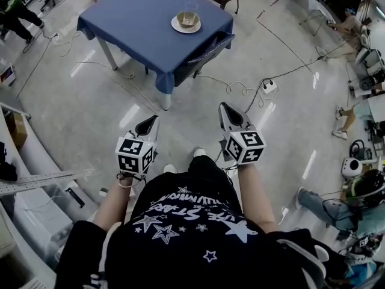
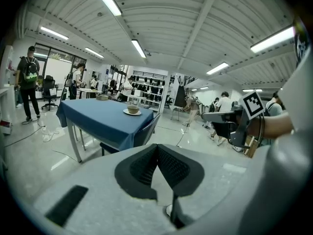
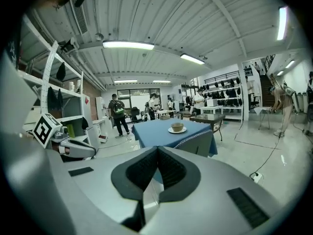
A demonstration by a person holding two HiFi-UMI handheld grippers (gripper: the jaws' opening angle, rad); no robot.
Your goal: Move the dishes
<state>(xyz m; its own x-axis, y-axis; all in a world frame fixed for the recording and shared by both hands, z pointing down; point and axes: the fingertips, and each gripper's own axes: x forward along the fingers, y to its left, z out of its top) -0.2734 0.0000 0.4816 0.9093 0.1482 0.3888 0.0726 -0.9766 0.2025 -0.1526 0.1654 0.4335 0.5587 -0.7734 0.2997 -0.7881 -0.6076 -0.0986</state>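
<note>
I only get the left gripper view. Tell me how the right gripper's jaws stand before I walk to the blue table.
Observer: The right gripper has its jaws together, with nothing between them.
Operator: Report the floor on the way.
Observer: In the head view, a white power strip lies on the floor with its cable, right of the table.
Operator: Now report what stands at my left.
Observer: The right gripper view shows a metal shelf rack on that side, with things on its shelves.
</note>
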